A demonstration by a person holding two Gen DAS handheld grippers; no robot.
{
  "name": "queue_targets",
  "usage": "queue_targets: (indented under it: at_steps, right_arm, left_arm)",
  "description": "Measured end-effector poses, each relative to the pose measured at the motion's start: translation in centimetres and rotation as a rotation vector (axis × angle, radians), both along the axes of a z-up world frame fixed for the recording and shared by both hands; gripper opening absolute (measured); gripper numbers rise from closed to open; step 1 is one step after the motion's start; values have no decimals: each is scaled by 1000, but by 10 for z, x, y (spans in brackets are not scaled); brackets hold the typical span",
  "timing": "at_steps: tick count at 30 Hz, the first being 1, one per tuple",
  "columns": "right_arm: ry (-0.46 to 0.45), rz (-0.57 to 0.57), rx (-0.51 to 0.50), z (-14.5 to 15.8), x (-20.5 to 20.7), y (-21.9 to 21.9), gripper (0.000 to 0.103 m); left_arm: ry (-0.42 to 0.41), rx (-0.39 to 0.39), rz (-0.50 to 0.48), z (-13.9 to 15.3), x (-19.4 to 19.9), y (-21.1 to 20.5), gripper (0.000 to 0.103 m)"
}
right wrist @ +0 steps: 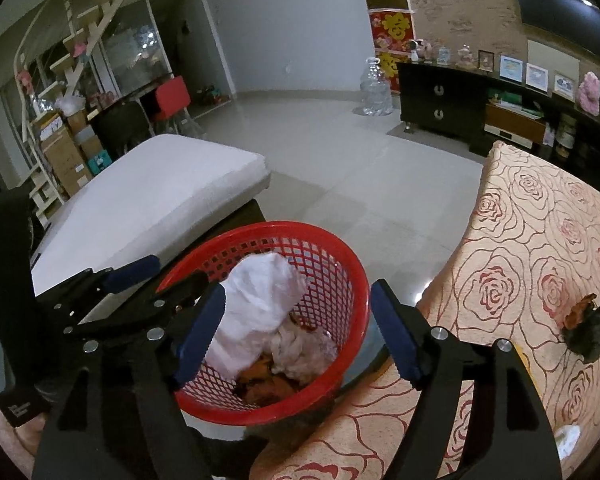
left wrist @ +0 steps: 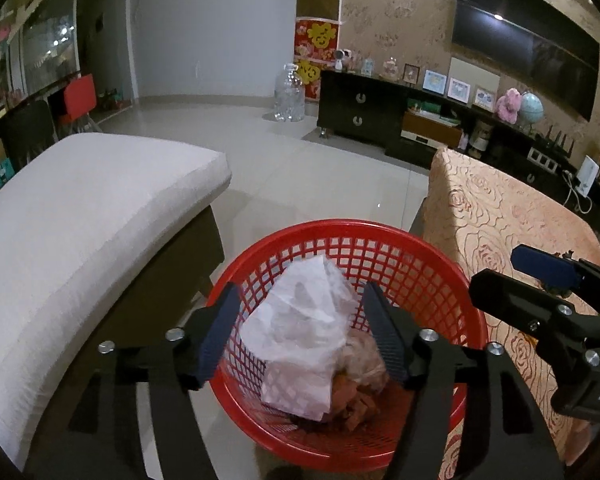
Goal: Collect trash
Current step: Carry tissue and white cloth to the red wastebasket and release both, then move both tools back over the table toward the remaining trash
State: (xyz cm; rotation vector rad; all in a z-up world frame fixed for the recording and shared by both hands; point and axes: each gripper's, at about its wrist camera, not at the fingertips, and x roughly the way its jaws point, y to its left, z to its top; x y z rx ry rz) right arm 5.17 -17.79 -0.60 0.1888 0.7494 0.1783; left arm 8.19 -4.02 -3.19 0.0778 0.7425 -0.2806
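Note:
A red mesh basket (left wrist: 340,226) (right wrist: 276,229) stands on the floor between a white cushion and a rose-patterned cloth. Crumpled white paper (left wrist: 304,332) (right wrist: 260,304) lies in it on top of brownish scraps (left wrist: 352,404) (right wrist: 264,380). My left gripper (left wrist: 301,288) (right wrist: 180,270) hangs open over the basket; the paper shows between its fingers, but the pads do not press on it. My right gripper (right wrist: 298,289) (left wrist: 496,270) is open too, over the basket's right side, and holds nothing. A dark scrap of trash (right wrist: 588,328) lies on the cloth at the right.
The white sofa cushion (left wrist: 80,220) borders the basket on the left. The cloth-covered table (right wrist: 540,240) borders it on the right, with a small white bit (right wrist: 568,440) near its edge. Beyond are pale floor tiles (left wrist: 300,168), a clear water jug (left wrist: 289,94) and a dark cabinet (left wrist: 356,108).

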Motion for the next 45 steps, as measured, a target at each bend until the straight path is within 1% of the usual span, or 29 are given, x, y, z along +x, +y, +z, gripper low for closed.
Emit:
queue_targets:
  at_steps: [2,4,12,21,27,30,38,42,44,45]
  right_arm:
    - [-2,-8,1,0,-1,-4,73]
    - [-6,-19,-1,1,-4,-7,73]
    - [-28,-91,-28,6,-24,-31,78]
    - [-55,-225,-59,16,-64,-83,80]
    - [-50,-335,-78,16,-95,-124,80]
    - [-45,-394,-86,14,-112,-145,81]
    - [6,-510,-102,-2,-144,-186,81]
    - [56,-549,-74,-21,-156,-200,81]
    - [87,-547,-78,-34,-155,-202,81]
    - [99,-542,-83,-41,-154,-201,81]
  left_arm:
    - [-8,-6,7,1,-1,1,67]
    - [-15,-10,14,3,-2,1,72]
    - [-47,-14,-10,9,-11,-8,76]
    - [-76,-25,-67,18,-27,-32,79]
    - [-92,-20,-129,21,-41,-60,80]
    - [-97,-4,-166,20,-48,-79,80]
    - [-96,50,-238,6,-59,-124,82]
    - [-82,96,-270,-10,-60,-147,82]
    - [-64,124,-282,-19,-59,-158,82]
    - [-60,123,-290,-20,-60,-161,82]
